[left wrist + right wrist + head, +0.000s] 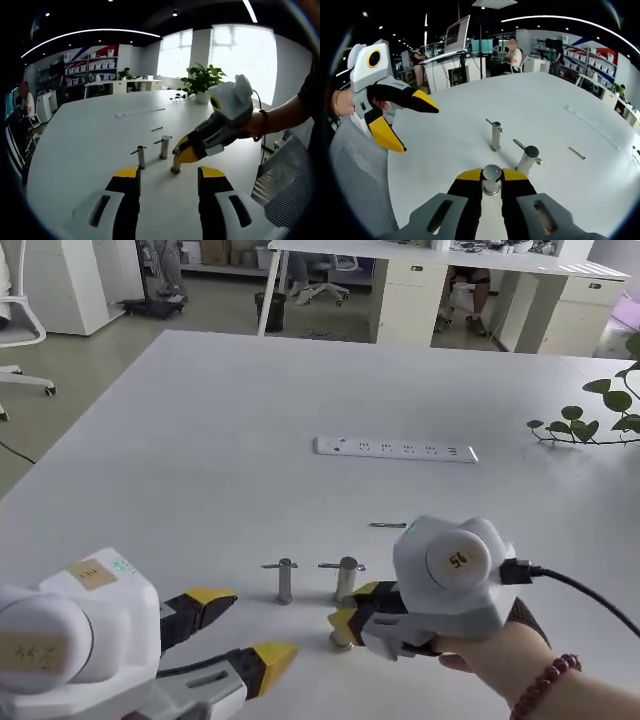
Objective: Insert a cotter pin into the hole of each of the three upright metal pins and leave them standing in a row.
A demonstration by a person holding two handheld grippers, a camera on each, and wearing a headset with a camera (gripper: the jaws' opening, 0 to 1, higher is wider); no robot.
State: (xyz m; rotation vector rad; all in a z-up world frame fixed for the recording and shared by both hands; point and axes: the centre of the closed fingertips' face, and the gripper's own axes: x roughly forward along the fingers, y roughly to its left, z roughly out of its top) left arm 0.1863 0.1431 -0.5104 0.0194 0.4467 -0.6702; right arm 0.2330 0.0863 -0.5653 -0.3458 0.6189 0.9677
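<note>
Two upright metal pins (285, 581) (345, 578) stand side by side on the white table (200, 460), each with a cotter pin crosswise through its top. My right gripper (348, 618) is shut on a third metal pin (491, 179), upright on the table just in front of them; I see no cotter pin in it. A loose cotter pin (388, 525) lies behind the row. My left gripper (240, 630) hovers open at the near left, apart from the pins. The left gripper view has the right gripper (186, 151) on that third pin (175, 166).
A white power strip (395, 449) lies across the table farther back. A potted plant (600, 415) reaches in at the right edge. Desks, chairs and a seated person (512, 52) are beyond the table.
</note>
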